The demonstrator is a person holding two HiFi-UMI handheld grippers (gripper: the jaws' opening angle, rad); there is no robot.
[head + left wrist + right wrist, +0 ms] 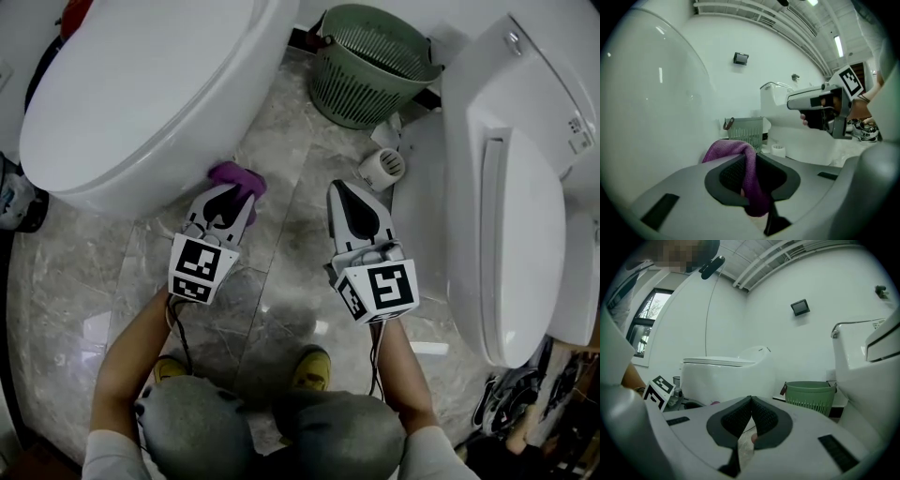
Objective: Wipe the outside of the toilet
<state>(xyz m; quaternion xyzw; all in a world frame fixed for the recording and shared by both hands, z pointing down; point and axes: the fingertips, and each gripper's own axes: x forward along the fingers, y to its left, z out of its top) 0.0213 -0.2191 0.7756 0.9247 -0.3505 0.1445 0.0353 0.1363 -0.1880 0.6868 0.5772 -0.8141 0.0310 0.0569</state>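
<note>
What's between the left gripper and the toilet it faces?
A purple cloth, clamped in the left gripper, sits at the toilet's outer wall; nothing else. Seen in the head view and the left gripper view.

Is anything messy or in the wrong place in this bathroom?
What looks like a paper roll sits on the floor between the green basket and the right toilet, not on a holder. That seems out of place. Nothing looks spilled or broken. The left gripper holds the purple cloth.

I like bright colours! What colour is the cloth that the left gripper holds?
Purple. The cloth shows best in the left gripper view.
</note>
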